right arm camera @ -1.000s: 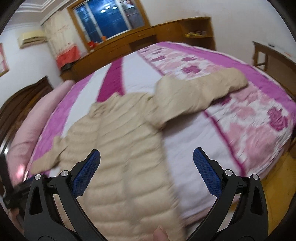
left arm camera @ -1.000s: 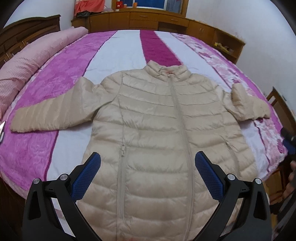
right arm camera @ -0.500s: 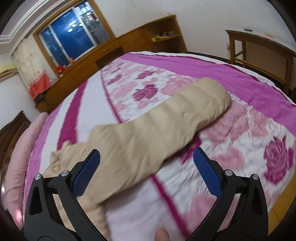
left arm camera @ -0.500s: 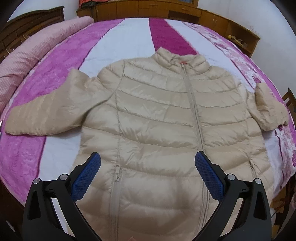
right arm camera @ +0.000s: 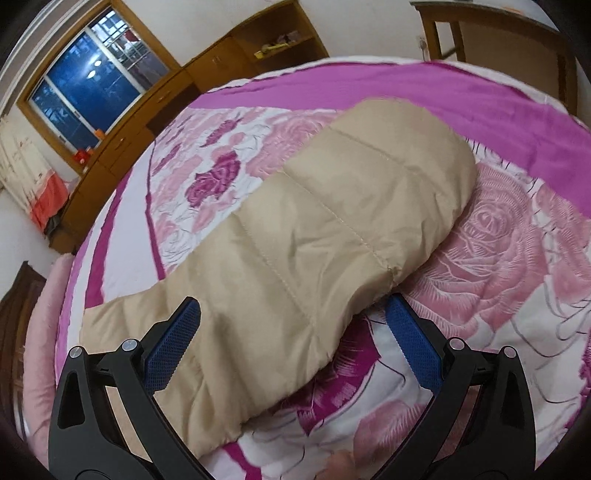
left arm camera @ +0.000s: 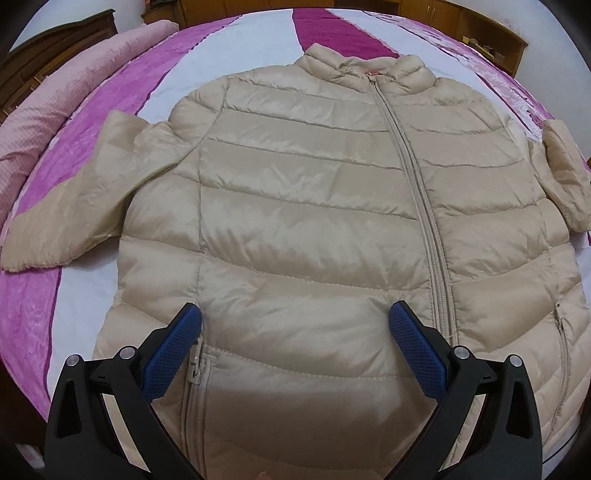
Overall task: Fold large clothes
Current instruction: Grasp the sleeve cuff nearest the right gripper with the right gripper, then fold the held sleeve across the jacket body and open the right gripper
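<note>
A beige quilted puffer jacket [left arm camera: 306,206] lies face up and zipped on the bed, collar at the far end, both sleeves spread out to the sides. My left gripper [left arm camera: 295,325] is open and empty, low over the jacket's lower front, left of the zipper [left arm camera: 417,184] and beside a pocket zip. My right gripper [right arm camera: 293,321] is open and empty, close over the jacket's right sleeve [right arm camera: 306,236], whose cuff end lies at the upper right on the floral part of the cover.
The bed has a pink, purple and white cover [left arm camera: 122,81] with a rose print [right arm camera: 509,229]. A pink bolster [left arm camera: 55,110] lies along the left side. Wooden cabinets [right arm camera: 155,96], a window and a wooden chair [right arm camera: 491,33] stand around the bed.
Both grippers have moved in closer. The left one came down toward the jacket's front. The right one swung from the jacket's body to its right sleeve and now hovers just above it.
</note>
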`<state>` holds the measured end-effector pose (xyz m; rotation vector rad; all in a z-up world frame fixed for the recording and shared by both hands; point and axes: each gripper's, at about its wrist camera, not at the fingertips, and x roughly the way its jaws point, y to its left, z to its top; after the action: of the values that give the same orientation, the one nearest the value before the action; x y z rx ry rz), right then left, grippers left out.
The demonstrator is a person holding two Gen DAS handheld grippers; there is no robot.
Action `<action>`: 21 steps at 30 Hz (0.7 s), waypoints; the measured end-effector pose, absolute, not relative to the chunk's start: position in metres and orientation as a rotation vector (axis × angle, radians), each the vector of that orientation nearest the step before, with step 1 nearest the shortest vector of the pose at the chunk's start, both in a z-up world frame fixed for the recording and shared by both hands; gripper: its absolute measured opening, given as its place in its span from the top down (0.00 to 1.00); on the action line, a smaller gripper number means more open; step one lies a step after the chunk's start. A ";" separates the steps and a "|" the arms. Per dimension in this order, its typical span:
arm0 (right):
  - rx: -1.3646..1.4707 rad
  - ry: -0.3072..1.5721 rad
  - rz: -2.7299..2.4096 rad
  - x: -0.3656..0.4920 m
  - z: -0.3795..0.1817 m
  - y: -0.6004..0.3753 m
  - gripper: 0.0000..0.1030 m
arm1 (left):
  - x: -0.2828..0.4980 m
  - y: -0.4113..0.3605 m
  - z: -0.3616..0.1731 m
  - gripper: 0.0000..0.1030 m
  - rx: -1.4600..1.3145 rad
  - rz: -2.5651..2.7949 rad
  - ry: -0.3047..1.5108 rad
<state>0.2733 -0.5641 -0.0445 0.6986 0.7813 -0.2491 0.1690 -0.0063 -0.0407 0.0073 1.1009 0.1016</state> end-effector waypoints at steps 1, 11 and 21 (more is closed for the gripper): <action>0.702 0.790 -0.255 0.275 -0.048 -0.565 0.04 | 0.169 -0.007 -0.043 0.05 0.011 0.101 1.102; 0.621 0.820 -0.312 0.267 -0.043 -0.555 0.85 | 0.169 -0.003 -0.057 0.04 -0.024 0.088 1.093; 0.593 0.694 -0.233 0.211 0.016 -0.541 0.93 | 0.165 -0.005 -0.058 0.04 -0.002 0.073 1.036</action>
<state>0.2109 -0.5409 0.0161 0.5931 0.6938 -0.2332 0.1651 -0.0052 -0.0581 -0.0016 1.0363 0.0732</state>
